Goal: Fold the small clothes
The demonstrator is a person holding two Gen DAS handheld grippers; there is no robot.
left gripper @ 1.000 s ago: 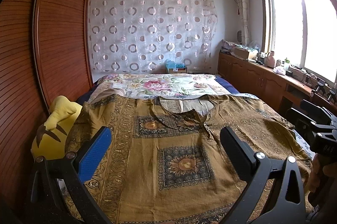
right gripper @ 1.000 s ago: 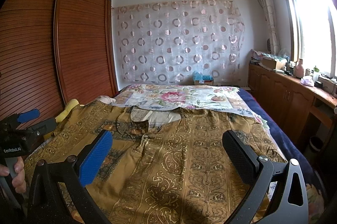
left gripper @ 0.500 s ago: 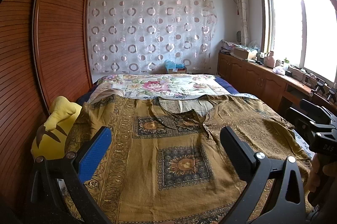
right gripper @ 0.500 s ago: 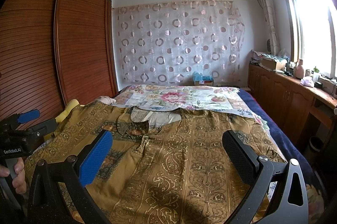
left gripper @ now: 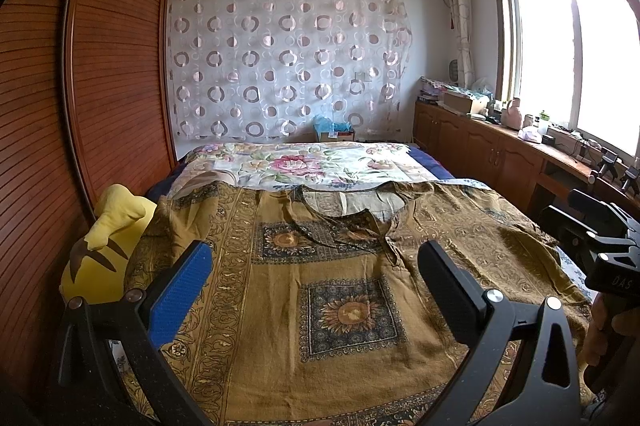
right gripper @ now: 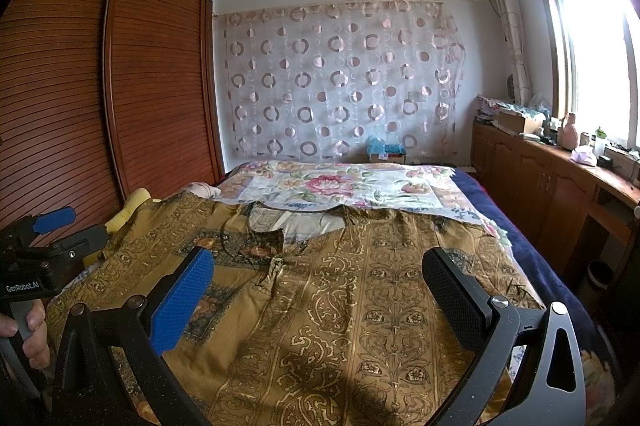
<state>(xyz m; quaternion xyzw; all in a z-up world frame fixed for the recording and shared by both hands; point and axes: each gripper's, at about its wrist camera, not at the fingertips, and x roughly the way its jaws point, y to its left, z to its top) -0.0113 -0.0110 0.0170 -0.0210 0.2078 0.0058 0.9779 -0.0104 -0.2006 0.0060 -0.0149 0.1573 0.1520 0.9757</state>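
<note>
Fingers of the left gripper [left gripper: 314, 274] are standing wide apart and holding nothing – in the left wrist view the blue pad [left gripper: 178, 296] and the black pad [left gripper: 448, 286] are framing the sunflower-patterned front of the brown garment [left gripper: 344, 290], which is lying spread flat on the bed [left gripper: 432, 162] with its neckline towards the floral sheet [left gripper: 304, 162]. Compared with the pictures from a second ago nothing is shifting here: the garment is keeping the same outline, the yellow plush toy [left gripper: 108, 238] is sitting at its left edge as before, and the gripper is hovering above the near hem without touching cloth, so folding is, by my judgement, not yet begun. At the right edge the person's right hand [left gripper: 604, 342] is gripping the other tool's handle. In the right wrist view the right gripper [right gripper: 320, 290] is likewise open wide and empty, poised level over the right half of the garment, pointing along the bed – again unchanged. The left hand [right gripper: 28, 330] is showing at the far left, holding its gripper beside the left sleeve.
</note>
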